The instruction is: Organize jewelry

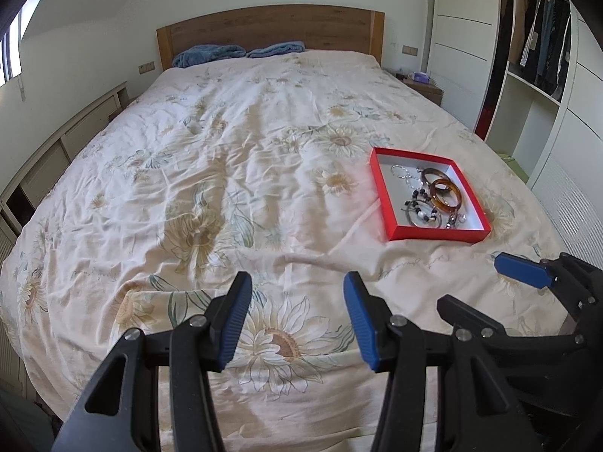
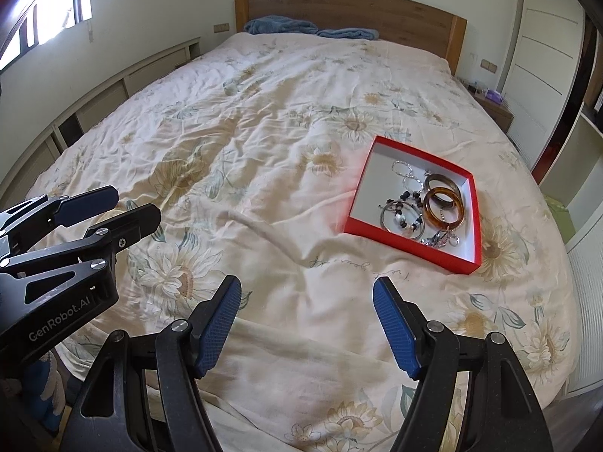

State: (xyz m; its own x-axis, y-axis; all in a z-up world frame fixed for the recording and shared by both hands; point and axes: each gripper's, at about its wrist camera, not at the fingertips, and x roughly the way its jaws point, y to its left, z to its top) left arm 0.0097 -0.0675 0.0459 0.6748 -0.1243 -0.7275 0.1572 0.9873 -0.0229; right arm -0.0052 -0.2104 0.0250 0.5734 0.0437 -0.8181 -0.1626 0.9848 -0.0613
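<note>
Item, nearest the foot of the bed: left gripper (image 1: 297, 320), held low over the flowered bedspread (image 1: 233, 158), blue pads spread wide with nothing between them; it sits short of and to the left of the red tray (image 1: 437, 234). Item, beside it: right gripper (image 2: 307, 326), likewise gaping and empty, short of the red tray's near edge and slightly left of it; one of its blue pads also pokes into the left wrist view just short of the tray's near right corner. Item, the landmark: red tray with a pale floor, shallow, resting flat on the bedspread toward the right side. Contents, all gathered toward the tray's right half: two amber bangles (image 2: 443, 203) overlapping, a beaded bracelet (image 2: 405, 218) lying over a thin silver hoop, a silver chain (image 2: 405, 171) toward the tray's far side, and small silver pieces (image 2: 441, 240) at its near right corner. The tray's left half shows bare floor. No jewelry is visible on the bedspread outside the tray. Item, beyond the tray: blue towels (image 1: 241, 52) against the wooden headboard (image 1: 271, 26). Judgement: the scene fits either a tangled heap awaiting sorting within the tray, or loose pieces already collected into it; the pictures do not settle which. Any further handling would demand a fine pinch, since chain and beads lie interlaced and would likely drag neighbours along.
</note>
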